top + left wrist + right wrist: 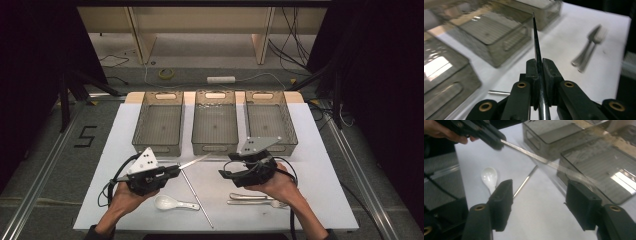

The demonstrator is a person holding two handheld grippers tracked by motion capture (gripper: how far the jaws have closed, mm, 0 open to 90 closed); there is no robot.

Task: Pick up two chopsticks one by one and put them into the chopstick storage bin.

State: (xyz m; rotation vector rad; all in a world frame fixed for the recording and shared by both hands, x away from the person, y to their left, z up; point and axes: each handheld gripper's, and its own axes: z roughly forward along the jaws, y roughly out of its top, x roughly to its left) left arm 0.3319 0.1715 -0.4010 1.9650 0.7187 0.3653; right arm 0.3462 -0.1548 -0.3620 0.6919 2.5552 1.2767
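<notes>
Left gripper (538,75) jaws clamped on knife (192,162); right gripper (539,205) jaws apart. Bins (215,125) empty; spoon (167,202), rod (196,192), fork (252,200) on desk (320,165).

Three bins (215,125) wall off your far side, open tabletop (320,150) at your right, spoon (167,202), rod (196,194) and cutlery (252,199) obstruct near edge.

You have three clear mesh bins in a row along the tabletop's (310,150) far edge — left bin (159,122), middle bin (215,122), right bin (270,120). One white spoon (167,202) lies near the front edge. One thin metal rod (196,192) lies beside it. One flat metal blade (192,162) is off the tabletop. Two metal utensils — a fork (257,203) and another piece (250,196) I can't identify — lie together toward the front right corner. Two hand-held grippers: the left (172,170) and the right (227,165).
</notes>
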